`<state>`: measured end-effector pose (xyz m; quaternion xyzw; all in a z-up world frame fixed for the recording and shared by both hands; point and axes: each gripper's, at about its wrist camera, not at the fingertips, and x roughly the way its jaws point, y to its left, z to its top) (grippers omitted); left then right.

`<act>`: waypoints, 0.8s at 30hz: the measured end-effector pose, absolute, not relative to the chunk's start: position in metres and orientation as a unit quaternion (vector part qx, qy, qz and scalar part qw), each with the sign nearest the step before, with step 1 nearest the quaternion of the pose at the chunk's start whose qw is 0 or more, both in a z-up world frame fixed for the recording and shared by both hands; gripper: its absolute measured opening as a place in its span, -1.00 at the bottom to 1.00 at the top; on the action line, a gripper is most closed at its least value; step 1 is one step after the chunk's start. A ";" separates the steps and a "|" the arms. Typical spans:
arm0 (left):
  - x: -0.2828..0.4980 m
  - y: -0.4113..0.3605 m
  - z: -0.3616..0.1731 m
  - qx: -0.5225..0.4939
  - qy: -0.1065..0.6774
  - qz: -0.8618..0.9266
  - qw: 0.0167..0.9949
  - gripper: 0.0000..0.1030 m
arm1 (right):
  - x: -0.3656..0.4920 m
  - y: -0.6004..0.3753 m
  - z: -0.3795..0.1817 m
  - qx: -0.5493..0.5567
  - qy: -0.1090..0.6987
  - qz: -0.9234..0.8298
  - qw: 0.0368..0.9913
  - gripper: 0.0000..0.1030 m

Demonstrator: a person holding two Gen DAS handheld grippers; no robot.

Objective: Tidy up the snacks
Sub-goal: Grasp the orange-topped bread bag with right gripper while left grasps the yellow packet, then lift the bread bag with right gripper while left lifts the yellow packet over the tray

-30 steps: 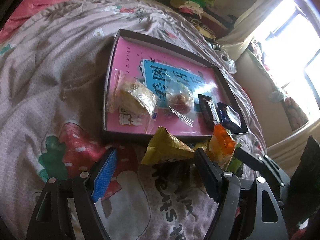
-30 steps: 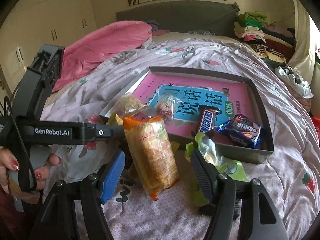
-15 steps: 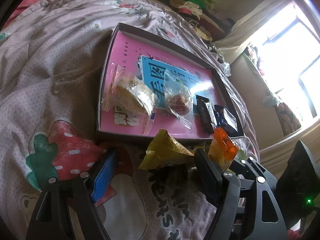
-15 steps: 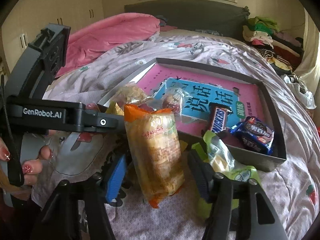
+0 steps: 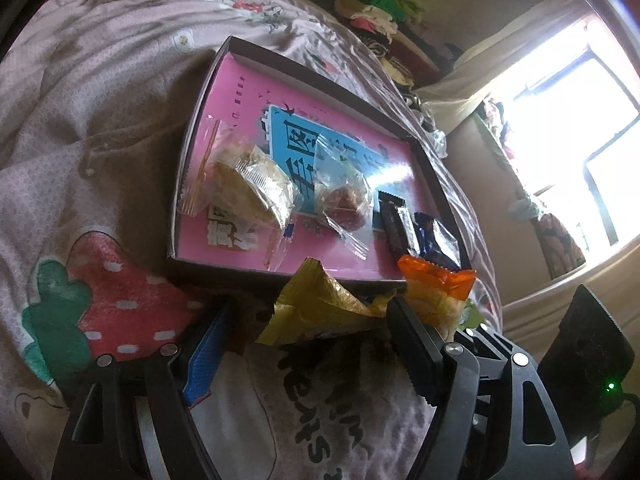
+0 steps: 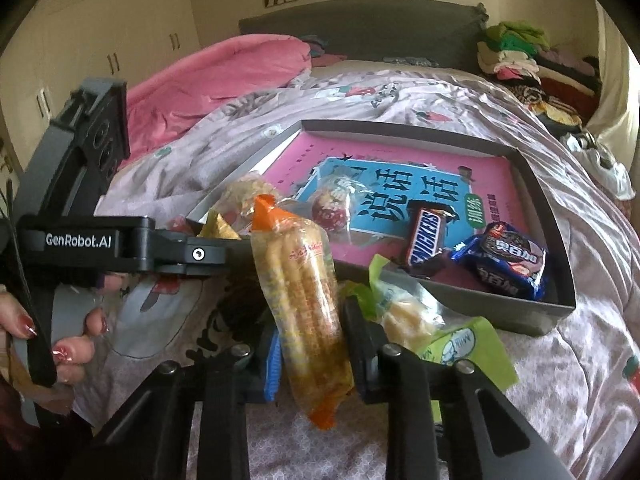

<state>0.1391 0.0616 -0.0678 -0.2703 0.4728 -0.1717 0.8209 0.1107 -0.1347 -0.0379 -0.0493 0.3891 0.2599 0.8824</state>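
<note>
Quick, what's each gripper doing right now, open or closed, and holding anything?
Left gripper: open, holding nothing; the crumpled yellow snack wrapper lies ahead of it.
Right gripper: has just been closing; now shut on the orange-ended clear pack of yellow sticks.

A quilted bed point(image 6: 460, 96) carries the box point(image 6: 560, 236) and loose snack packets point(image 6: 452, 340).

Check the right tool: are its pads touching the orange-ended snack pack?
Touching. The right wrist view shows the right tool with both pads pressed against the sides of the orange-ended snack pack, its jaws having just closed.
</note>
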 end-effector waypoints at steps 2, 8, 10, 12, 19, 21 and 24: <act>0.139 0.062 -0.068 -0.275 0.471 -0.174 0.820 0.47 | 0.112 -0.137 -0.038 -0.042 0.391 0.258 0.882 -0.50; 0.140 0.063 -0.070 -0.279 0.471 -0.178 0.818 0.20 | 0.110 -0.141 -0.035 -0.032 0.389 0.259 0.883 -0.52; 0.141 0.064 -0.071 -0.280 0.472 -0.178 0.817 -0.03 | 0.109 -0.141 -0.035 -0.029 0.389 0.259 0.884 -0.52; 0.141 0.063 -0.070 -0.275 0.473 -0.178 0.818 -0.18 | 0.109 -0.142 -0.035 -0.027 0.389 0.258 0.884 -0.53; 0.135 0.056 -0.055 -0.260 0.461 -0.202 0.824 -0.52 | 0.107 -0.148 -0.028 -0.016 0.382 0.256 0.888 -0.56; 0.133 0.055 -0.050 -0.258 0.452 -0.205 0.829 -0.56 | 0.106 -0.151 -0.024 -0.013 0.379 0.255 0.890 -0.56; 0.130 0.058 -0.041 -0.259 0.435 -0.209 0.836 -0.60 | 0.104 -0.156 -0.018 -0.005 0.370 0.251 0.894 -0.56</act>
